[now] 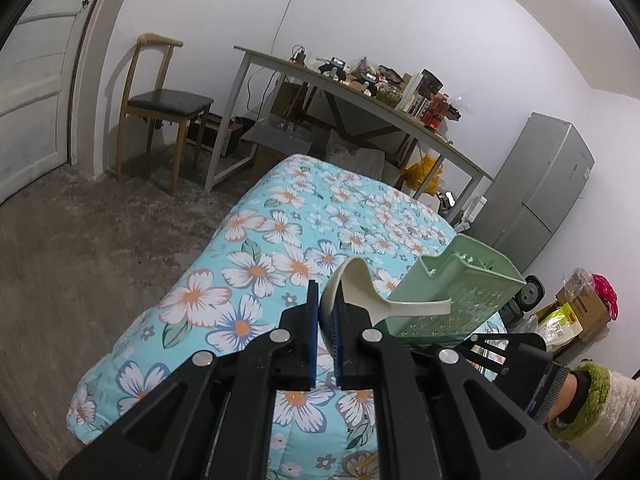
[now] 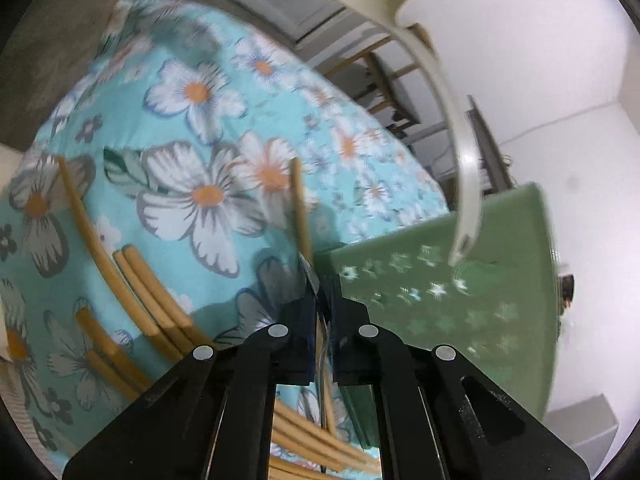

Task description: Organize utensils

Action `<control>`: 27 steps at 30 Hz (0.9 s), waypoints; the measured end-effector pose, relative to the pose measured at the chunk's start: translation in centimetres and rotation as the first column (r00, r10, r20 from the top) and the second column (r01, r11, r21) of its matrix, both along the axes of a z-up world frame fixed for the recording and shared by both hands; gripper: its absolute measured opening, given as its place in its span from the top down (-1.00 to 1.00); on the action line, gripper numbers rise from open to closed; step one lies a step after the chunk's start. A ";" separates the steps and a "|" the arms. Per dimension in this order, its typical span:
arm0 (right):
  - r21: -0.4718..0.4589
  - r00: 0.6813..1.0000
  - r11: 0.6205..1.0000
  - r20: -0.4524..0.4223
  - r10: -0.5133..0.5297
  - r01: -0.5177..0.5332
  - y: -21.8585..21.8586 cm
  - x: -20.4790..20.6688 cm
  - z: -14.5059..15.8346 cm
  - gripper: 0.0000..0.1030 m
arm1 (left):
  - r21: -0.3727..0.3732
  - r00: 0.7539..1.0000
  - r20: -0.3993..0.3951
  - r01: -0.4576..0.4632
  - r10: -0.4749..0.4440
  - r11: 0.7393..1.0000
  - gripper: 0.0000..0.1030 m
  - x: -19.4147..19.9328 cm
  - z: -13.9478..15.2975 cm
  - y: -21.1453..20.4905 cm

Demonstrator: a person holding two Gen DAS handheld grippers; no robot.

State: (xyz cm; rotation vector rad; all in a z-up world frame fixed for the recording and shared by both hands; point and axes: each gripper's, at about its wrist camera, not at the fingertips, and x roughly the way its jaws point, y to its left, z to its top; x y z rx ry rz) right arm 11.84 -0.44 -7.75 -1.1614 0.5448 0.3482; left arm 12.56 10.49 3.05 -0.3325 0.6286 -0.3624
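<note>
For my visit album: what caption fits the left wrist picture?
The left gripper holds a cream spoon above a flowered quilt, its handle pointing to a green basket.

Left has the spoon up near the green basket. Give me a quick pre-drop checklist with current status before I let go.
1. Left gripper clamped on the white spoon bowl: ok.
2. Spoon handle reaching toward the green basket: ok.
3. Handle tip inside the basket opening: cannot tell; in the right wrist view it hangs against the outer perforated wall.
4. Right gripper holding one chopstick: ok.
5. Basket standing steady: cannot tell.
6. Loose chopsticks on the floral quilt, not yet sorted: not ok.
</note>
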 end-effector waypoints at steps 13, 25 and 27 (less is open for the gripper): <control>0.356 0.948 0.907 0.137 -0.288 0.224 -4.9 -0.5 8.0 0.99 | -0.023 0.993 0.117 0.018 -0.015 1.000 0.90 -1.2 4.8 0.1; 0.690 0.846 0.618 0.016 -0.532 0.375 -12.2 -1.9 11.5 0.99 | 0.267 0.981 0.181 0.015 -0.065 0.964 0.90 0.7 7.8 -4.3; 0.720 0.836 0.584 0.009 -0.548 0.375 -12.9 -1.6 11.8 0.99 | 0.322 0.980 0.175 0.032 -0.093 0.946 0.90 1.2 8.2 -5.2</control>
